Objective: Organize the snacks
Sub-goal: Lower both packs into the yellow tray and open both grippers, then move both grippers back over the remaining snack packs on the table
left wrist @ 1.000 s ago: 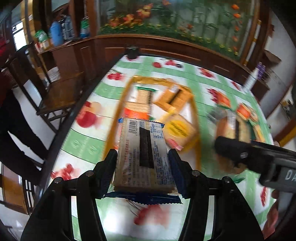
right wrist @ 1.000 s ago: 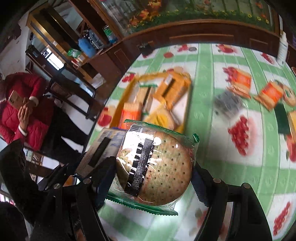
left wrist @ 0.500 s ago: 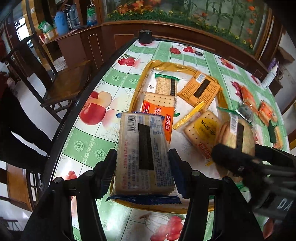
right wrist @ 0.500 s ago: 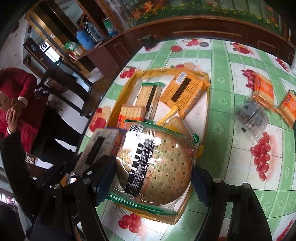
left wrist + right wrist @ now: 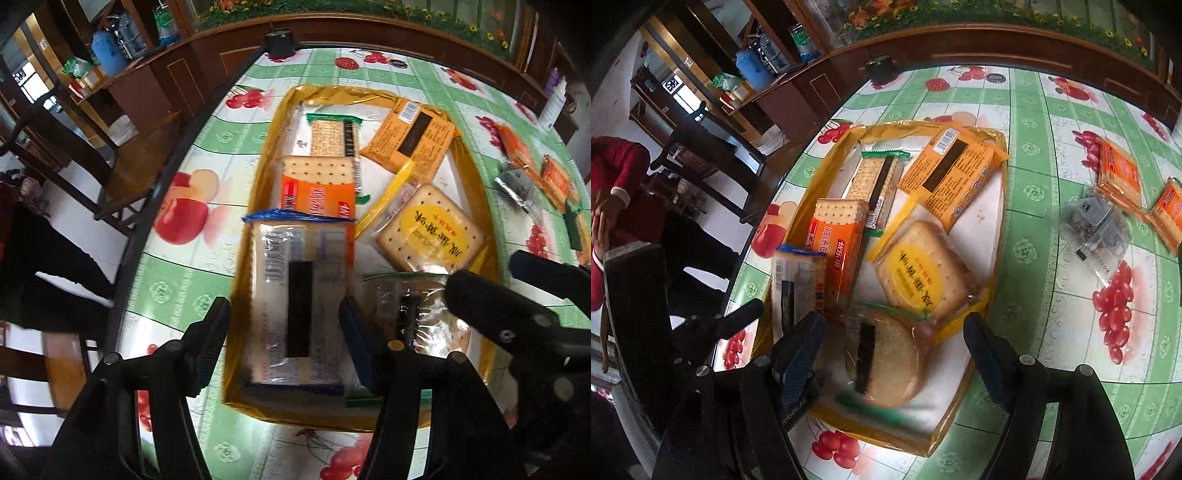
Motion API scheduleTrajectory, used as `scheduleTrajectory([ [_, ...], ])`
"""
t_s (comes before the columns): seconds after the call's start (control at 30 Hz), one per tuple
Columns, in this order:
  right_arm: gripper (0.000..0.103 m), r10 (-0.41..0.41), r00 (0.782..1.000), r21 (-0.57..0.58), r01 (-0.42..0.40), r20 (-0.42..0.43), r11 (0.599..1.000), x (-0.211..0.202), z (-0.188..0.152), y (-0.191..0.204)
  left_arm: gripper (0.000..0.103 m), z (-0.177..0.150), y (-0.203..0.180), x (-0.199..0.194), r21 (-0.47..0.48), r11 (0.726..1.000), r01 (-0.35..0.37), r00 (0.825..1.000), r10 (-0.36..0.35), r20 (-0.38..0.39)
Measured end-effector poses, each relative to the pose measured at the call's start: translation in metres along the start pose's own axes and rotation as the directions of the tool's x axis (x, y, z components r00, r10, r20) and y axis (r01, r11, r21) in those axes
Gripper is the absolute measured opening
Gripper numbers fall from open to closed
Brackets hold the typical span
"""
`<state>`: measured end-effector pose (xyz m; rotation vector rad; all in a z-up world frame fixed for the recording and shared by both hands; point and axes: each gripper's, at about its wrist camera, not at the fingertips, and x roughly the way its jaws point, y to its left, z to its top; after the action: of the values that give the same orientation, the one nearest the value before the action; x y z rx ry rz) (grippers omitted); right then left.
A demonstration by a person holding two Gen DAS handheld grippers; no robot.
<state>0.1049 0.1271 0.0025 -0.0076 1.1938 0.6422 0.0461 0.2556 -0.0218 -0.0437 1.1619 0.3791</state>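
- Setting: a table (image 5: 207, 155) under a green fruit-print cloth, dark wood cabinets behind, bearing a gold tray (image 5: 273, 122) of snack packets.
- Left wrist view: my left gripper (image 5: 282, 332) is opening; its pads stand clear of the blue-edged cracker pack (image 5: 295, 306), which lies blurred between them at the tray's near end.
- Right wrist view: my right gripper (image 5: 895, 343) is opening; the round cracker pack (image 5: 886, 365) lies between the spread jaws in the tray's near corner, untouched. More orange packets (image 5: 1119, 173) lie on the cloth, well apart.
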Motion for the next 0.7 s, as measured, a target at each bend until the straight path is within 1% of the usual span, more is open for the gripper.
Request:
scheduleTrajectory([
  [0.1, 0.080, 0.007, 1.000, 0.017, -0.007, 0.000, 1.000, -0.002, -0.002, -0.003, 0.060, 0.001, 0.003, -0.002, -0.007, 1.000, -0.025, 1.000, 0.025, -0.002],
  [0.2, 0.080, 0.002, 1.000, 0.027, -0.002, -0.002, 1.000, -0.005, -0.005, -0.007, 0.060, 0.001, 0.009, -0.007, -0.045, 0.998, -0.045, 0.999, 0.045, 0.012],
  [0.33, 0.080, 0.004, 1.000, 0.034, -0.004, -0.003, 0.999, -0.009, -0.012, -0.012, 0.060, -0.001, 0.009, -0.016, -0.083, 0.996, -0.044, 0.998, 0.047, 0.034],
  [0.43, 0.080, -0.004, 1.000, 0.022, 0.004, -0.004, 1.000, -0.013, -0.020, -0.016, 0.060, -0.002, 0.001, -0.021, -0.096, 0.995, -0.015, 0.999, 0.019, 0.043],
  [0.5, 0.080, -0.007, 1.000, 0.020, 0.007, 0.006, 1.000, -0.019, -0.025, -0.022, 0.060, -0.004, -0.011, -0.025, -0.089, 0.996, -0.001, 0.999, 0.005, 0.050],
  [0.6, 0.080, -0.021, 0.999, 0.032, 0.020, 0.030, 0.999, -0.032, -0.032, -0.040, 0.060, -0.006, -0.032, -0.031, -0.064, 0.998, 0.015, 0.998, -0.011, 0.060],
  [0.7, 0.080, -0.050, 0.998, 0.063, 0.047, 0.048, 0.997, -0.047, -0.037, -0.069, 0.060, -0.007, -0.060, -0.036, -0.040, 0.998, 0.058, 0.997, -0.056, 0.057],
])
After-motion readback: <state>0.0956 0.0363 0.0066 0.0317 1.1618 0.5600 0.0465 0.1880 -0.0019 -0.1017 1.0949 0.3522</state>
